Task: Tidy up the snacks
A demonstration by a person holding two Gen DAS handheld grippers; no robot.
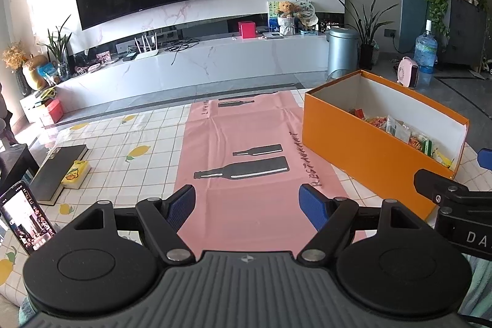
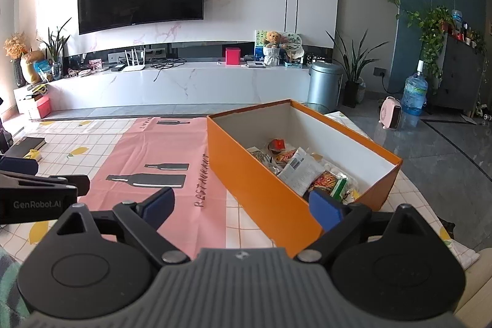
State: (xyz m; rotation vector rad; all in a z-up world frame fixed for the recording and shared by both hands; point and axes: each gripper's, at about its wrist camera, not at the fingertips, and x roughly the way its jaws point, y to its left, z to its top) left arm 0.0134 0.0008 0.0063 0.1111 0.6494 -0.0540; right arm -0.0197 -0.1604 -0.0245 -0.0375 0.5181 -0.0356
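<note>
An open orange box [image 1: 363,149] [image 2: 264,189] stands on the table to the right of the pink mat. Several snack packets [image 2: 303,171] [image 1: 402,131] lie inside it. My left gripper [image 1: 247,205] is open and empty, low over the pink mat [image 1: 243,143], left of the box. My right gripper [image 2: 243,205] is open and empty, its jaws straddling the box's near left wall. The right gripper's arm shows at the right edge of the left wrist view [image 1: 452,195].
A dark book [image 1: 58,168] with a yellow packet [image 1: 75,174] lies at the table's left, next to a phone [image 1: 26,217]. The lemon-print tablecloth [image 2: 92,143] covers the table. A TV wall, bin [image 2: 324,85] and water bottle stand beyond.
</note>
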